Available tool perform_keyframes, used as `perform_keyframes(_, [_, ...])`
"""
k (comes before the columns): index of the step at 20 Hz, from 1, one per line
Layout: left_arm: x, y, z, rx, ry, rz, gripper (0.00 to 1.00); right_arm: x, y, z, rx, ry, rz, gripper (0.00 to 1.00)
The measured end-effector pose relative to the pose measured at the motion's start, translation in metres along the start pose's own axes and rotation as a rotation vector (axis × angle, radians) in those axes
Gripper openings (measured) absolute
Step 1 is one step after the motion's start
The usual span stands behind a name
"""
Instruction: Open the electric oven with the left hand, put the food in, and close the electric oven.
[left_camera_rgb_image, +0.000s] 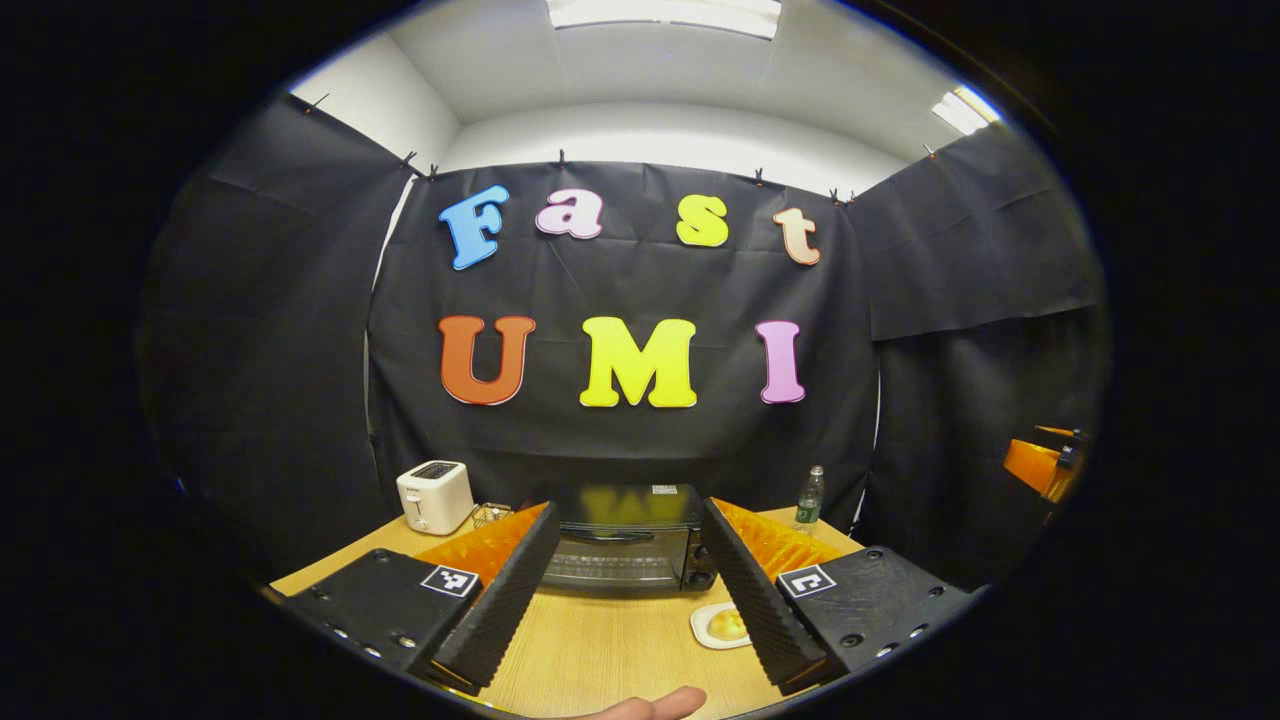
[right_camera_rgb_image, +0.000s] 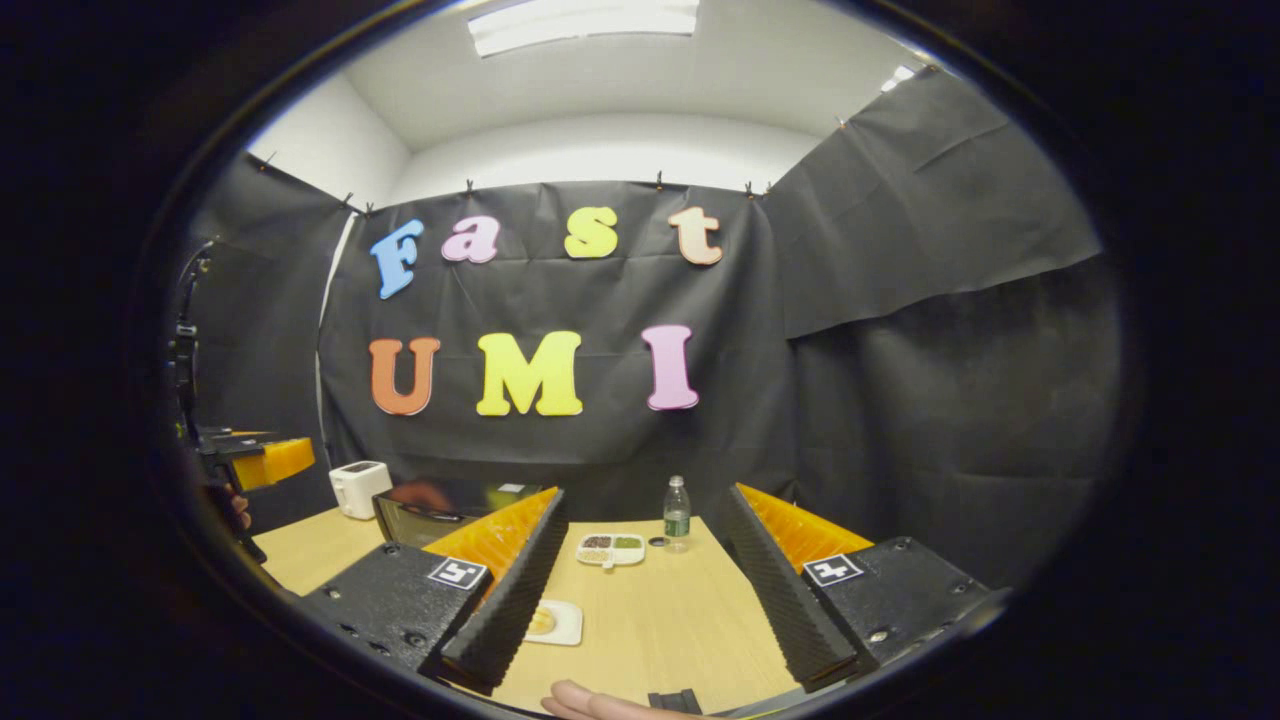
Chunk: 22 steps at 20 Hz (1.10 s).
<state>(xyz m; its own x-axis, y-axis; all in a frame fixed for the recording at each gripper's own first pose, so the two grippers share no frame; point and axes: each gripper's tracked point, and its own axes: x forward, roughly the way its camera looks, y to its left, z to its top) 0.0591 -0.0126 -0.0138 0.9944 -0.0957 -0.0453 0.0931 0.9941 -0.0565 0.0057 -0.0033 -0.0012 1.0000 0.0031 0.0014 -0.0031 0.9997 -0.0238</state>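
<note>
Both grippers, left gripper (left_camera_rgb_image: 622, 590) and right gripper (right_camera_rgb_image: 637, 585), jaws spread wide, empty, above pale wood-grain surface (left_camera_rgb_image: 610, 640). Round yellowish food (left_camera_rgb_image: 728, 625) on small white plate (left_camera_rgb_image: 708, 628), just before black boxy oven (left_camera_rgb_image: 625, 540): door shut, facing camera, long axis sideways. White toaster (left_camera_rgb_image: 435, 496), plastic bottle (left_camera_rgb_image: 810, 496) behind.

White toaster (left_camera_rgb_image: 434, 496) — back left of the wooden table (left_camera_rgb_image: 620, 650), a small wire basket (left_camera_rgb_image: 490, 514) just beside it. Green-labelled plastic bottle (right_camera_rgb_image: 677, 514) upright at the table's rear; divided snack tray (right_camera_rgb_image: 611, 549) — near the bottle.
</note>
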Motion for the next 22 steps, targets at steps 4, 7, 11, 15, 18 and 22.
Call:
perform_keyframes(4, [0.050,0.002,-0.010,0.037,-0.020,-0.025,0.92,0.002,-0.004,0.000,-0.003,-0.007,0.000,0.96])
perform_keyframes(7, [0.090,0.008,-0.022,0.052,-0.016,-0.035,0.92,0.005,-0.010,-0.002,-0.006,-0.007,-0.008,0.96])
perform_keyframes(11, [0.138,0.017,-0.054,0.003,0.033,-0.045,0.93,0.009,-0.021,-0.008,-0.003,-0.013,-0.013,0.96])
perform_keyframes(15, [0.174,0.027,-0.091,-0.063,0.125,-0.044,0.93,0.009,-0.036,-0.009,-0.012,-0.017,-0.036,0.96])
perform_keyframes(18, [0.203,0.042,-0.119,-0.044,0.188,0.020,0.93,0.006,-0.036,-0.011,-0.029,-0.015,-0.028,0.96])
perform_keyframes(22, [0.231,0.058,-0.161,0.033,0.293,0.088,0.93,-0.004,-0.045,-0.004,-0.065,-0.043,-0.032,0.96])
